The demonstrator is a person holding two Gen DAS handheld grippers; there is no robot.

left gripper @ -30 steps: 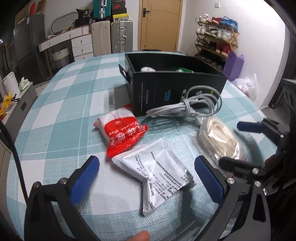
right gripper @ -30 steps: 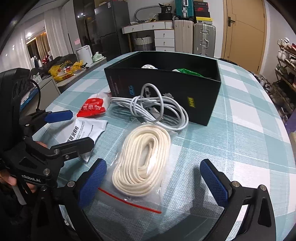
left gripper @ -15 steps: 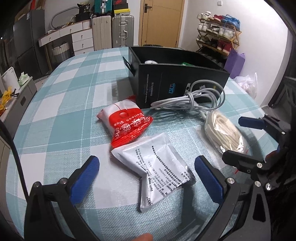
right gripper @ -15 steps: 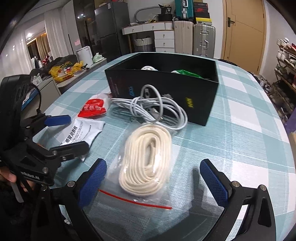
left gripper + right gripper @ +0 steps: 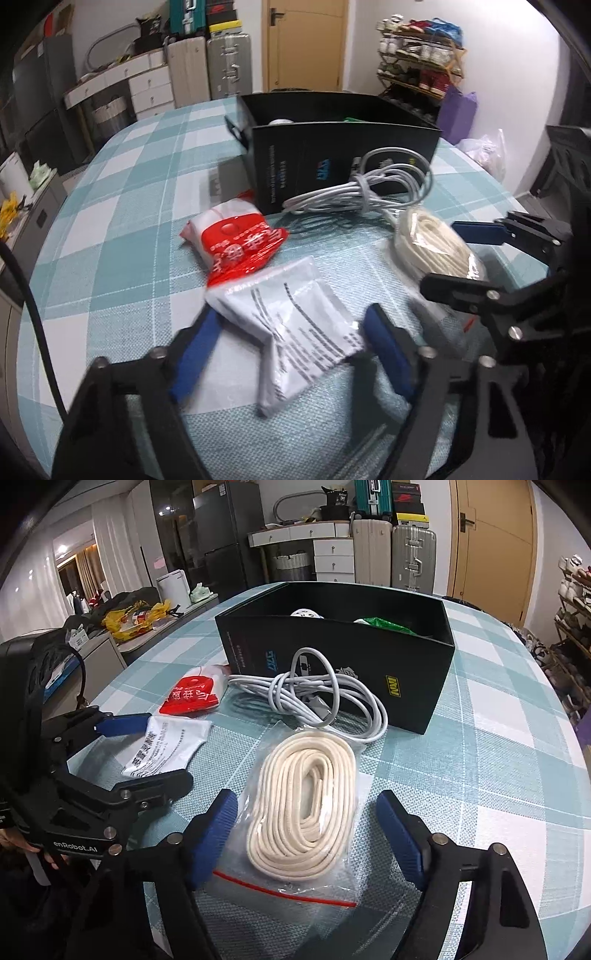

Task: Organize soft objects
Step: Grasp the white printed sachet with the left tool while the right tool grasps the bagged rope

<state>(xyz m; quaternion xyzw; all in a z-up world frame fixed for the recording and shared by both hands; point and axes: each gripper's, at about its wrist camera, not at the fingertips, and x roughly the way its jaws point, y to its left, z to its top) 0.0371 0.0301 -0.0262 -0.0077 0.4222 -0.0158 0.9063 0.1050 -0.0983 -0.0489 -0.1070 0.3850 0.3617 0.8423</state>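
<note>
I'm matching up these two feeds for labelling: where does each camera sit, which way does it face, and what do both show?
Left wrist: on the left hand-held gripper, looking down its fingers at the white printed packet; own blue pads frame it, the right hand-held gripper at right.
Right wrist: on the right hand-held gripper, facing the bagged cream rope; the left hand-held gripper and a hand at left.
Shared: black box, grey cable, red packet, checked tablecloth.

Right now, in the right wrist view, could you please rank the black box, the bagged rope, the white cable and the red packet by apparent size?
1. black box
2. bagged rope, though nearness flatters it
3. white cable
4. red packet
</note>
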